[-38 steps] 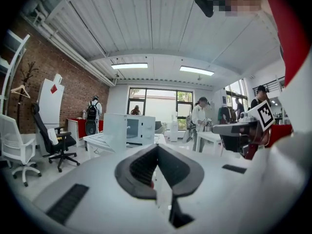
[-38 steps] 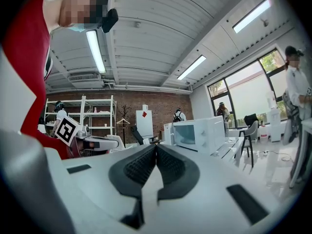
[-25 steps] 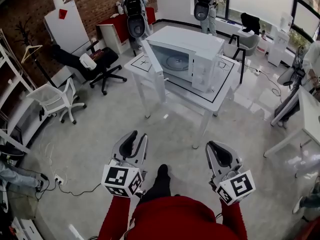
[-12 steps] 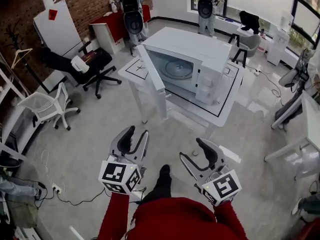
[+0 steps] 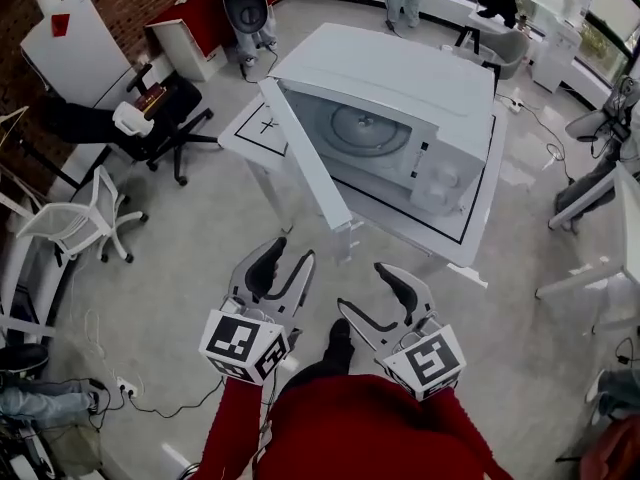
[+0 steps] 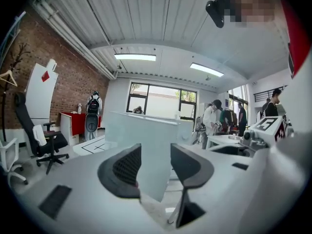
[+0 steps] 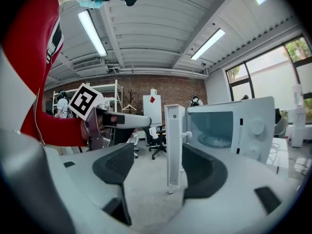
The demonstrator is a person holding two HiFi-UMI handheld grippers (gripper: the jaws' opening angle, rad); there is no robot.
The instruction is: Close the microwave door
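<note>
Head view, one microwave (image 5: 400,78), one door (image 5: 305,158) swung open, left tongs (image 5: 292,251), right tongs (image 5: 364,286), both opening, empty.

an open office used as a test lab: a brick wall (image 6: 73,91), big windows (image 6: 156,101), strip lights (image 6: 135,57) on a ribbed ceiling, rolling office chairs (image 5: 160,108), white desks (image 5: 628,213), loose cables (image 5: 150,406) on the pale floor, and a microwave (image 5: 400,78) on a table (image 5: 245,133) marked with black outlines.
</note>
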